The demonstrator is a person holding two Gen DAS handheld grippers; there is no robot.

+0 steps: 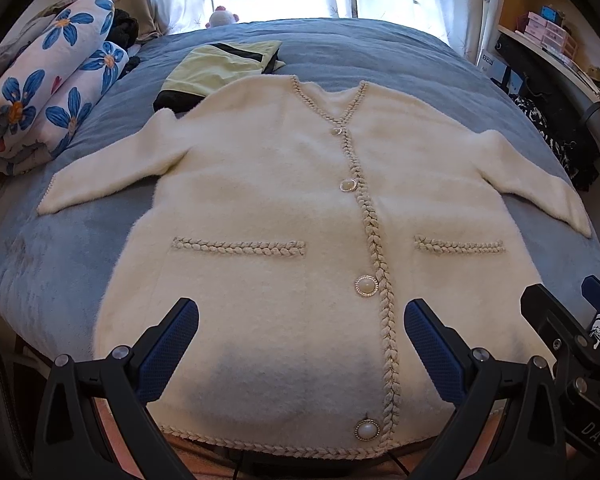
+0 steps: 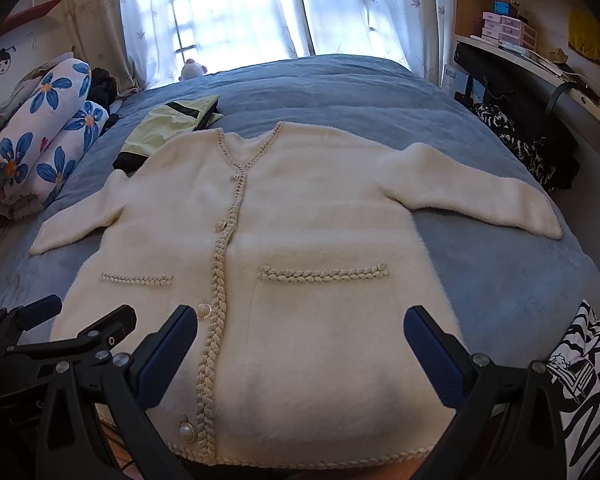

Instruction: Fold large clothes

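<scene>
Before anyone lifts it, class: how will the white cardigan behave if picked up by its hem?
The cardigan will probably flop and drape, since it lies limp on the bed. Its fuzzy pile suggests good grip. Its thick knit suggests moderate weight, and the spread sleeves would likely dangle.

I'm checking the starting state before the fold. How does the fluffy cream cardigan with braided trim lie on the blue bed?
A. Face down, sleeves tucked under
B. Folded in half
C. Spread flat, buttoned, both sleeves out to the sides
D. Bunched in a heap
C: the fluffy cream cardigan lies flat, front up, with its pearl buttons closed and both sleeves out.
</scene>
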